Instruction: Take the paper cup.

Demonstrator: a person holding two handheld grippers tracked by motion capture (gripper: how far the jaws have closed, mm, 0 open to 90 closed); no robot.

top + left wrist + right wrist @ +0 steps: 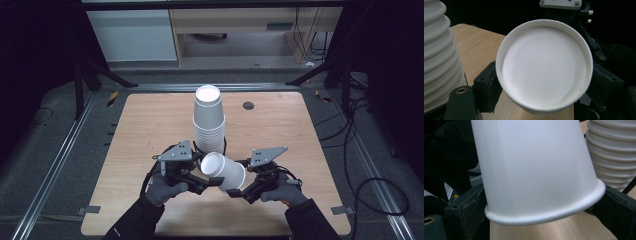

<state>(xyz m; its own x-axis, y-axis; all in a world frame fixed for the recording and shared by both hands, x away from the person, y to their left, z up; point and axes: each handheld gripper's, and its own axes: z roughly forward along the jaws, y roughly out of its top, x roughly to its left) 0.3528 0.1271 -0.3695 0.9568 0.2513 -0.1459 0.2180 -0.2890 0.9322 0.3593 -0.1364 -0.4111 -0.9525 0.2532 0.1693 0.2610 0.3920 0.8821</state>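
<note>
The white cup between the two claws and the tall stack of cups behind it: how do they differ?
The single cup is tipped on its side, raised off the table between the left claw and right claw; the stack stands upright on the table, untouched. The cup is alone; the stack holds many nested cups, bottoms up. Both are plain white with rolled rims.

wooden table [150, 125] with a small dark round spot, perhaps a grommet [248, 105], near its far edge
</note>
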